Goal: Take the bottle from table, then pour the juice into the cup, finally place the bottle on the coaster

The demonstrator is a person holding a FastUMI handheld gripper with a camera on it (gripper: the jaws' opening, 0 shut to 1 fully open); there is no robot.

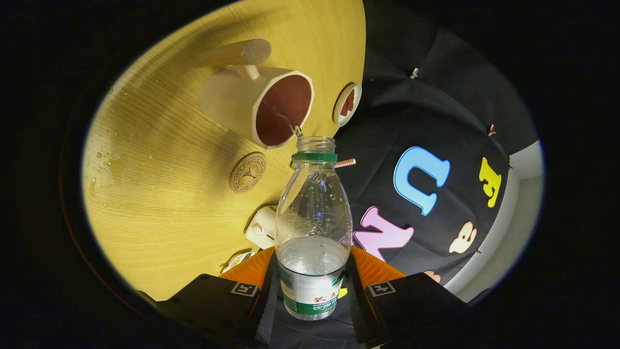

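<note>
Gripper (312,291) rolled sideways, fingers clamped on clear plastic bottle (313,228). Bottle mouth touching rim of cream brown-lined cup (261,104), round wooden coaster (247,172) just beside.

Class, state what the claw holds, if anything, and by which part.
The claw holds the bottle, both fingers pressing its lower, labelled part.

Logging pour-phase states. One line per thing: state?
bottle: uncapped, tilted toward the cup, part full of clear liquid, thin stream leaving its mouth
cup: on the table, open, mouth catching the stream
coaster: flat on the table, bare, beside the cup
small dish: at the table edge beyond the cup, something brown in it
table: droplets on it
gripper: jaws shut on the bottle's lower body
</note>
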